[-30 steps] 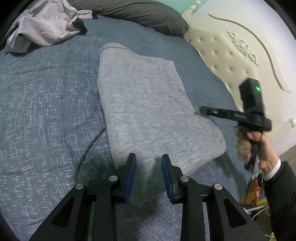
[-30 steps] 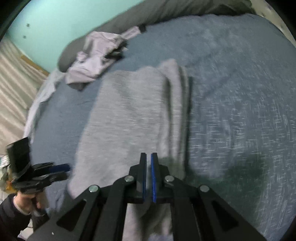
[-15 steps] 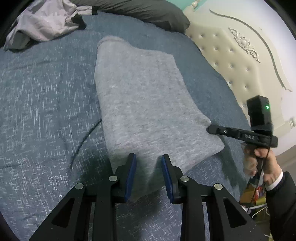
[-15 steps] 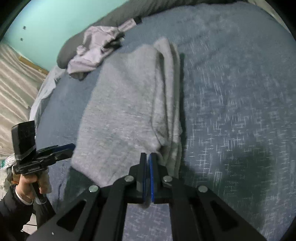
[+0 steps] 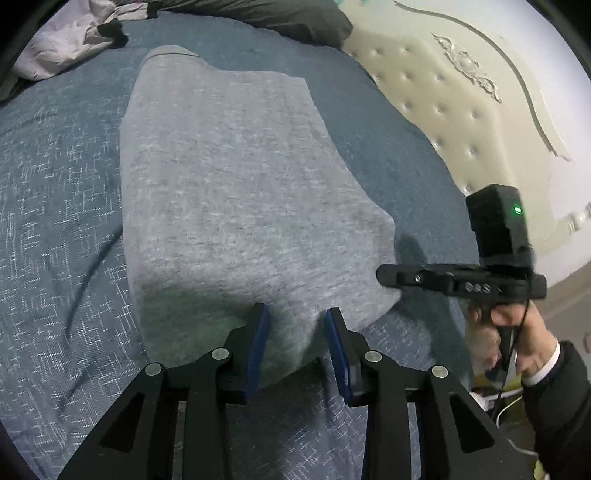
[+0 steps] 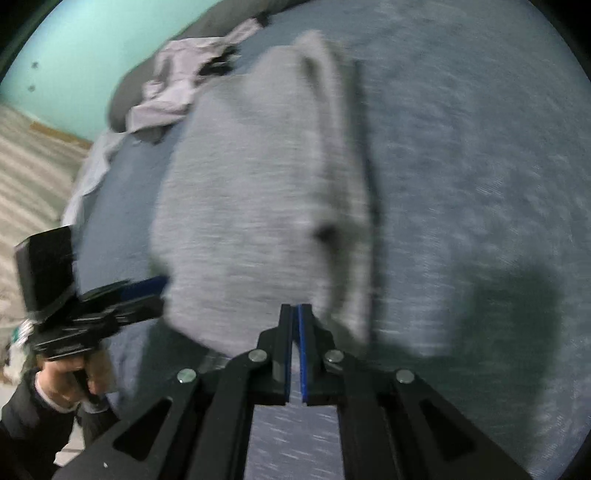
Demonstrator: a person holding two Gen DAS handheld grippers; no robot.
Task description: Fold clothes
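So I'm looking down both wrist cams right now and the grey folded garment (image 5: 236,206) is lying flat in the middle of the blue bedspread (image 5: 55,206), long side running from near to far. In the right wrist view it's blurry, but I can make out stacked fold layers along its right edge (image 6: 343,192).

My left gripper (image 5: 297,328) is hovering over the near end of the garment with its jaws parted, blue pads (image 5: 258,343) on either side of a strip of grey cloth. I can't tell if the pads are actually touching the fabric; it's looking like they're just sitting above it, nothing pinched.

My right gripper (image 6: 295,317) is clenched tight, the 2 blue pads meeting with nothing between them, and it's sitting at the near right corner of the garment. From the left cam I'm seeing that same gripper (image 5: 388,275) off to the right, its tip just beside the garment's near right corner, with the person's hand (image 5: 517,332) wrapping the handle.

Far left there's a crumpled lilac garment (image 5: 62,44) against a dark grey pillow (image 5: 258,14), well apart from the folded one. A cream tufted headboard (image 5: 443,92) is running along the right.
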